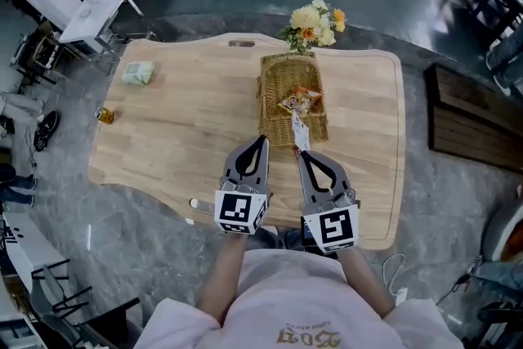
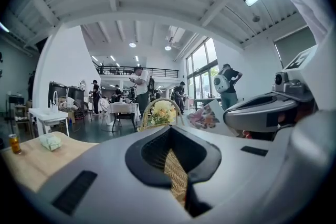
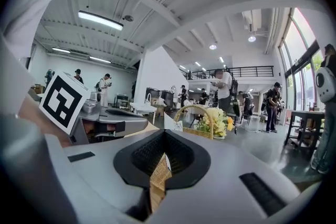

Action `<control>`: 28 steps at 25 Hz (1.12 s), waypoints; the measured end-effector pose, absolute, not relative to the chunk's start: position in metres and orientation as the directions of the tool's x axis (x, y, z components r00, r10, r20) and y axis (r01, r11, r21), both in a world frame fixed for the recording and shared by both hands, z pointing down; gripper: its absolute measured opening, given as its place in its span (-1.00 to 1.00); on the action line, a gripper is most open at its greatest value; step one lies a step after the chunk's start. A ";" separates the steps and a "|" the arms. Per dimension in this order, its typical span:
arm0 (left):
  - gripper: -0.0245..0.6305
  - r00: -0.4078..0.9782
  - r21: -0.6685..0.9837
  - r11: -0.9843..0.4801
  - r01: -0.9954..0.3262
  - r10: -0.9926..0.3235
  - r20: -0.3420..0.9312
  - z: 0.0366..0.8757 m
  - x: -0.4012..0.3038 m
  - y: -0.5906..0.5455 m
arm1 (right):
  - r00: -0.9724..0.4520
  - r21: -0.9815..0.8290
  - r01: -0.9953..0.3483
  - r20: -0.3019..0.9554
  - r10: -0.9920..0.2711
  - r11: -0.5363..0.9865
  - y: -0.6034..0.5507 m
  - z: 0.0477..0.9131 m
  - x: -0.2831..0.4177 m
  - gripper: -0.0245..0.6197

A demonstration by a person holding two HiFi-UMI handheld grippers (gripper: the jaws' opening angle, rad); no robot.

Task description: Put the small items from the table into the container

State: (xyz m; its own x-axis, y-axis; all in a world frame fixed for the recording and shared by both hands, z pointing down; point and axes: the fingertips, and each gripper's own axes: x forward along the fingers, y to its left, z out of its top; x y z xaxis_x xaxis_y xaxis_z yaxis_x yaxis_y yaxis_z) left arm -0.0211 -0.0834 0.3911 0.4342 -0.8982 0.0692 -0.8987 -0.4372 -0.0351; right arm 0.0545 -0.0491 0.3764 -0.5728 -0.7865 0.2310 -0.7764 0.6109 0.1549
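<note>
L tongs (image 1: pixel 261 142) shut, nothing in them, just beside the R tongs (image 1: pixel 300 153), which are clamped tight on a thin white sachet (image 1: pixel 301 135). Sachet's long axis points away from the person, tip over the near rim of the wicker basket (image 1: pixel 267 98). Basket's dead ahead; R tongs nearer. Sachet looks flat, floppy, w/ colour print.

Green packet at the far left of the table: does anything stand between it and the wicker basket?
Nothing visible does. Bare table top lies between the green packet and the wicker basket. The small can sits at the left edge, off that line. The right gripper holds a white packet at the basket's near rim.
</note>
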 end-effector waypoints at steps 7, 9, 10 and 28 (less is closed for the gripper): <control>-0.94 0.421 -0.044 -0.423 -0.905 -0.906 0.049 0.378 -0.023 -0.101 | -0.582 0.175 -0.773 0.187 -0.791 0.610 -0.066 0.362 0.054 -0.86; -0.94 0.428 -0.045 -0.430 -0.902 -0.903 0.039 0.374 -0.025 -0.108 | -0.570 0.177 -0.782 0.186 -0.800 0.598 -0.074 0.360 0.053 -0.86; -0.94 0.434 -0.043 -0.435 -0.899 -0.900 0.035 0.372 -0.025 -0.112 | -0.562 0.175 -0.789 0.181 -0.807 0.588 -0.077 0.358 0.052 -0.86; -0.94 0.513 -0.008 -0.514 -0.858 -0.857 0.050 0.384 -0.049 -0.173 | -0.485 0.203 -0.820 0.249 -0.838 0.535 -0.148 0.385 0.026 -0.86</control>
